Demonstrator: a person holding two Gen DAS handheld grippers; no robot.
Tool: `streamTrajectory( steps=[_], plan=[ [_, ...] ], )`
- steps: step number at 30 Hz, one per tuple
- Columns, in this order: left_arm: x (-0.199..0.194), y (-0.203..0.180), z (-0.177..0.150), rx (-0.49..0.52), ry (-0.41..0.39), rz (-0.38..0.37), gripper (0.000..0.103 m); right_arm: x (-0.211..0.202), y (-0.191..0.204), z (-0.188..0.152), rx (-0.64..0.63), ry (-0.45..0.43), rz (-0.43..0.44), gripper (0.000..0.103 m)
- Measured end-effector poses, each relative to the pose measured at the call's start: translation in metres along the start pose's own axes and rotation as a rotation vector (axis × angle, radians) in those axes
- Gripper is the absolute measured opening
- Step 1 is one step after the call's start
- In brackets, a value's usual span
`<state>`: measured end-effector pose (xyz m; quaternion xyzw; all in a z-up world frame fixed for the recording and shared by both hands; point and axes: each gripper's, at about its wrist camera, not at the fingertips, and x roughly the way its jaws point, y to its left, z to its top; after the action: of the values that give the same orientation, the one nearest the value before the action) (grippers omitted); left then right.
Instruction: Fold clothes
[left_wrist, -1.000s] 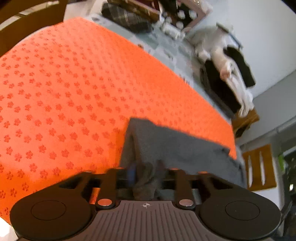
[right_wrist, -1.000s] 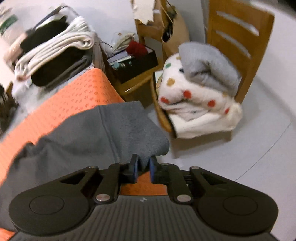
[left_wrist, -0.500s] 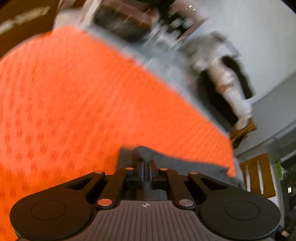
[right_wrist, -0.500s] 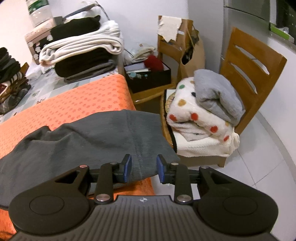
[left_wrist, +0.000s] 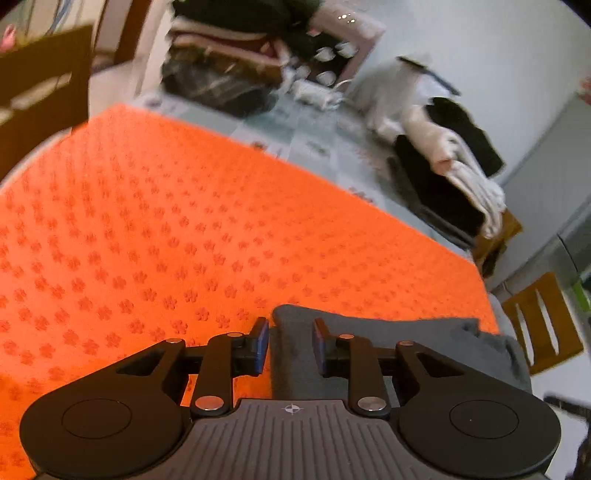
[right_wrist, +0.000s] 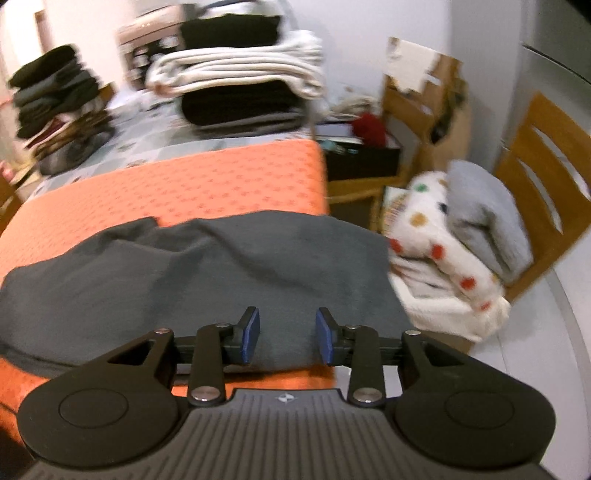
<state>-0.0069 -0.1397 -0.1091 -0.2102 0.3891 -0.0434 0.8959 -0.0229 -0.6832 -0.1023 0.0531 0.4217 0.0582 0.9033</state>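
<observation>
orange mat (right_wrist: 207, 184) covers the counter, clothes stacked behind; left gripper (left_wrist: 290, 345) and right gripper (right_wrist: 286, 334), jaws opening, have released the grey garment (right_wrist: 207, 273), clamped a second ago.

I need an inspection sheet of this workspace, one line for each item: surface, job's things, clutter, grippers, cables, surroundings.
Surface: orange mat with a flower pattern over a pale tablecloth.
Job's things: grey garment lies rumpled along the mat's near edge.
Clutter: stacks of folded clothes at the far end of the table.
Grippers: left gripper and right gripper both opening, pads clear of the garment below them.
Cables: nothing seen.
Surroundings: wooden chair piled with a dotted blanket; white wall.
</observation>
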Motion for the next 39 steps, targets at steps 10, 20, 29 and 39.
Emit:
streamTrajectory(
  steps=[10,20,29,39],
  plan=[
    [0.005,-0.033,-0.053,0.174,0.170,-0.014,0.025,0.030,0.057,0.028,-0.161,-0.003,0.190,0.042],
    [-0.015,-0.013,-0.051,0.005,0.009,0.027,0.060,0.060,0.069,0.032,-0.177,0.072,0.220,0.046],
    [0.006,-0.053,-0.017,0.117,-0.043,-0.001,0.059,0.069,0.065,0.084,-0.345,0.035,0.203,0.046],
    [0.064,-0.137,0.014,0.287,0.030,-0.180,0.059,0.067,-0.022,0.106,-0.100,0.017,0.154,0.046]
  ],
)
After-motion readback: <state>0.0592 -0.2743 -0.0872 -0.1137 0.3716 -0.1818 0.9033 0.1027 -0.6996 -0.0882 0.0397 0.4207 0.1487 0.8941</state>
